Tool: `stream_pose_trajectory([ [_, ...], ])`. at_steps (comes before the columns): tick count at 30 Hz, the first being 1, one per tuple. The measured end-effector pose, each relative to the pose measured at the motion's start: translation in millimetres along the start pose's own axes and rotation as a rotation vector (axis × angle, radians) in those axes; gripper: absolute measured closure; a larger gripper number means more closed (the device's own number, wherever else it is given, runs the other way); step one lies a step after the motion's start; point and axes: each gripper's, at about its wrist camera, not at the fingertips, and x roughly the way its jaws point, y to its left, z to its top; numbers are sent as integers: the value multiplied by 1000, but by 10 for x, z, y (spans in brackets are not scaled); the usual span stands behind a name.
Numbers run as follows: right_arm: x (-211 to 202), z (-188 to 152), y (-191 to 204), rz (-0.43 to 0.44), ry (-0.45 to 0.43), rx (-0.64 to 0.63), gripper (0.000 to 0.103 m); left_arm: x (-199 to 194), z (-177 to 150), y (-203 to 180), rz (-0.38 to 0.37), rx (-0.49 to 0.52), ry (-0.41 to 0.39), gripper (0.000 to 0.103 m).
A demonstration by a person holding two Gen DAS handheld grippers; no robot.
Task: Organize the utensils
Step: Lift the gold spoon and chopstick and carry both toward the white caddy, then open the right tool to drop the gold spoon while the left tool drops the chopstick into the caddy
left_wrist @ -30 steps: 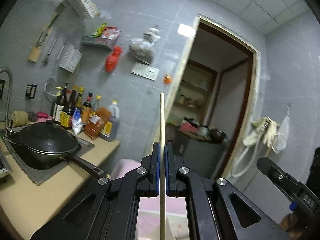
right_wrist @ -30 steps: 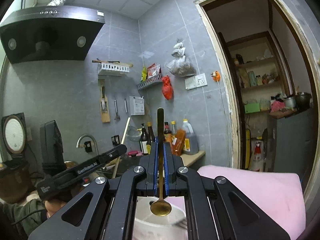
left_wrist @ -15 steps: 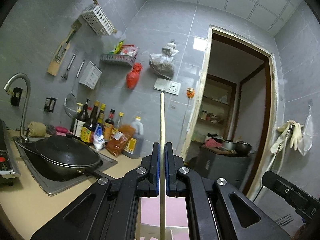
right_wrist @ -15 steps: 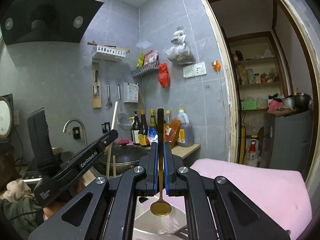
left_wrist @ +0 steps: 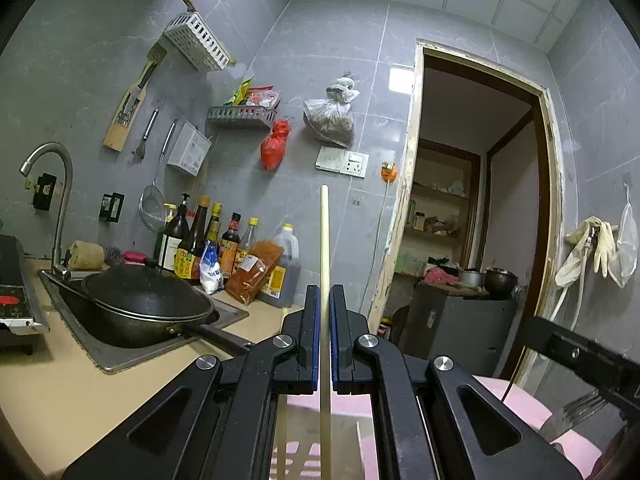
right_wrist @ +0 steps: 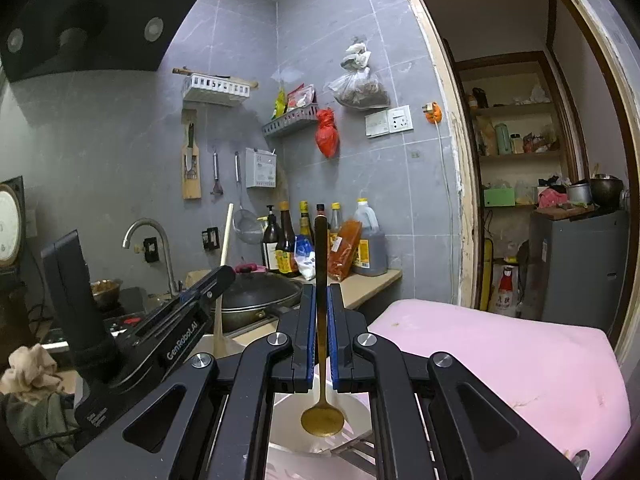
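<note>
Utensils first: pale wooden chopstick (left_wrist: 325,264) is clamped upright between the blue pads of the left gripper (left_wrist: 325,292), top end sticking well above the fingertips, lower end running down out of view below the jaws. Gold metal spoon with dark handle (right_wrist: 321,320) is pinched the same way in the right gripper (right_wrist: 320,290), handle up, bowl hanging down below the jaws over a white round bowl (right_wrist: 360,408). Both sets of jaws are closed tight on their utensil, nothing slack. Steel fork tines (right_wrist: 356,450) lie at the white bowl's near rim, touching or just over it, cannot tell which. Bowl sits on a pink padded surface (right_wrist: 500,356) whose far edge comes near the counter end. In the right view the left gripper (right_wrist: 218,280) shows at left with the chopstick (right_wrist: 224,272) standing through it. In the left view the right gripper body (left_wrist: 580,352) crosses the lower right corner, fork tines (left_wrist: 576,410) below it. Outward: beige counter (left_wrist: 60,392) at left, black wok (left_wrist: 148,300) sitting in the steel sink (left_wrist: 120,360), curved steel faucet (left_wrist: 60,200) at the sink's back edge, row of sauce bottles (left_wrist: 216,240) along the counter's back edge against the grey tiled wall (left_wrist: 352,60). Open doorway (left_wrist: 480,200) at right of the counter end.
</note>
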Motion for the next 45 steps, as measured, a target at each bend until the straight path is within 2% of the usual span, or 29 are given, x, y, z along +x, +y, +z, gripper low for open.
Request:
stream_pose_trajectory([
  [8, 18, 7, 16, 7, 7, 7, 98, -28, -45, 19, 3, 12, 53, 100],
  [13, 38, 19, 20, 9, 11, 8, 97, -66, -44, 13, -20, 19, 93, 98],
  [16, 37, 27, 8, 13, 9, 15, 96, -75, -42, -1, -46, 27, 130, 88],
  [17, 35, 36, 6, 15, 7, 17, 95, -82, -39, -2, -55, 24, 138, 77],
  [18, 25, 37, 6, 16, 4, 17, 92, -94, -31, 3, -65, 17, 141, 68],
  [20, -8, 55, 3, 12, -10, 18, 81, -137, 1, 11, -96, -1, 148, 65],
  [22, -57, 81, -8, 7, -24, 15, 78, -178, 50, -13, -112, 5, 150, 63],
  [24, -111, 124, -23, -5, -34, 9, 73, -228, 103, -60, -131, 17, 149, 52],
  [25, -149, 146, -37, -14, -43, 7, 61, -240, 131, -73, -139, 16, 151, 47],
  [27, -240, 179, -76, -28, -65, 11, 44, -288, 184, -101, -165, -3, 156, 35],
  [29, -339, 218, -122, -46, -83, 10, 36, -324, 226, -139, -173, -6, 165, 32],
  [31, -423, 247, -165, -67, -92, 1, 24, -355, 263, -201, -183, 5, 186, 30],
  [35, -657, 271, -264, -111, -109, -21, 12, -445, 298, -336, -198, 30, 202, 13],
  [36, -716, 272, -288, -123, -111, -29, 3, -480, 299, -371, -203, 34, 201, 9],
  [37, -761, 270, -309, -131, -113, -33, 0, -512, 297, -406, -208, 36, 199, 9],
  [45, -1271, 201, -510, -230, -101, -81, 0, -754, 132, -739, -268, 71, 237, 5],
])
